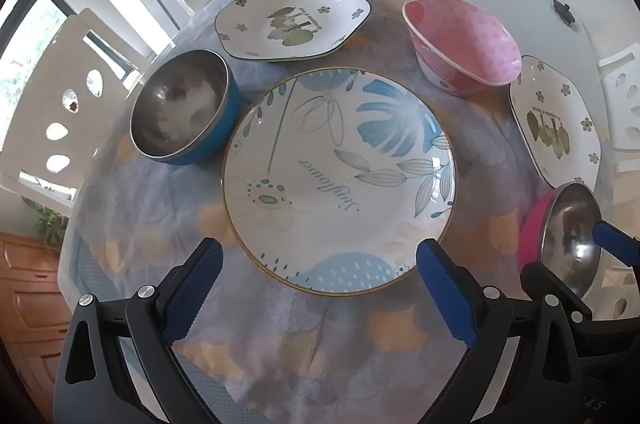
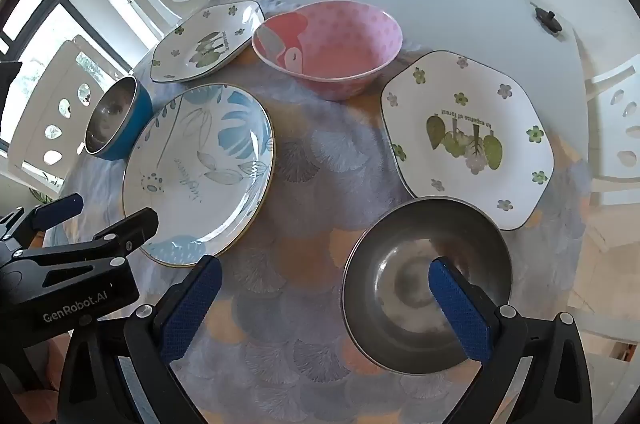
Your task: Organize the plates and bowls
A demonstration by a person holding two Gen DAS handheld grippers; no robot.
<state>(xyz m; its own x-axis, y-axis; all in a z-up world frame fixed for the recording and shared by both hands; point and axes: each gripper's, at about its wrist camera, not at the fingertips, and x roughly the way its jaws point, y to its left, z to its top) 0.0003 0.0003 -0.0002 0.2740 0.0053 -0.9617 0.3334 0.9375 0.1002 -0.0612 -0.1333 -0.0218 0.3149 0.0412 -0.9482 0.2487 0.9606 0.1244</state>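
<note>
The left gripper (image 1: 318, 266) hangs with jaws spread and empty, straight in front of the round blue-flowered plate (image 1: 340, 180), whose near rim lies between the fingertips. The right gripper (image 2: 324, 288), also spread wide, straddles the near rim of the pink steel bowl (image 2: 404, 272), one finger over its hollow. Each arm is nearest its own dish on the tablecloth (image 2: 312, 184).
</note>
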